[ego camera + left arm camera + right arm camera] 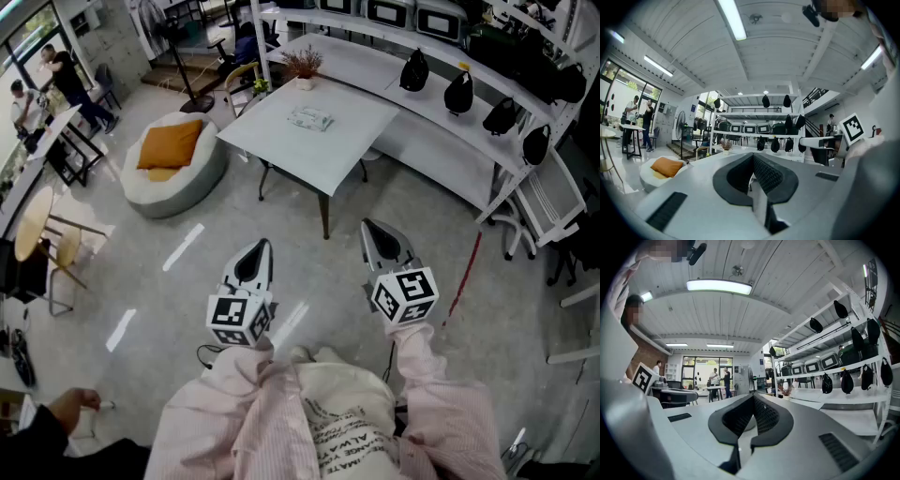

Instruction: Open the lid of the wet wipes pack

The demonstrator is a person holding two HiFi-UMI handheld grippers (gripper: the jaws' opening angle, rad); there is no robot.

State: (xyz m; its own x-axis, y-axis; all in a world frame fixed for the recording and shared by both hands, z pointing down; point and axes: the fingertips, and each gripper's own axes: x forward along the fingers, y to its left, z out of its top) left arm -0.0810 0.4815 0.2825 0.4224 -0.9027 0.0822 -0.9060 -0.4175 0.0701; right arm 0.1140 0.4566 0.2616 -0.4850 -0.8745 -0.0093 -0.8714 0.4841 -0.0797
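Wet wipes pack [310, 118] lies flat near the middle of the white worktop [309, 157], well apart from both grippers. The person stands back from it on the open floor, pink-sleeved arms bent close to the body. The left gripper [255, 253] and right gripper [377, 234] are held level, side by side, pointing toward the worktop. Both pairs of jaws are closed together with nothing between them.

A white table [281, 131] stands well beyond the left gripper [258, 253] and right gripper [375, 234], with shelving [441, 141] rightward, a beanbag [187, 178] leftward, and a glossy floor [141, 272].
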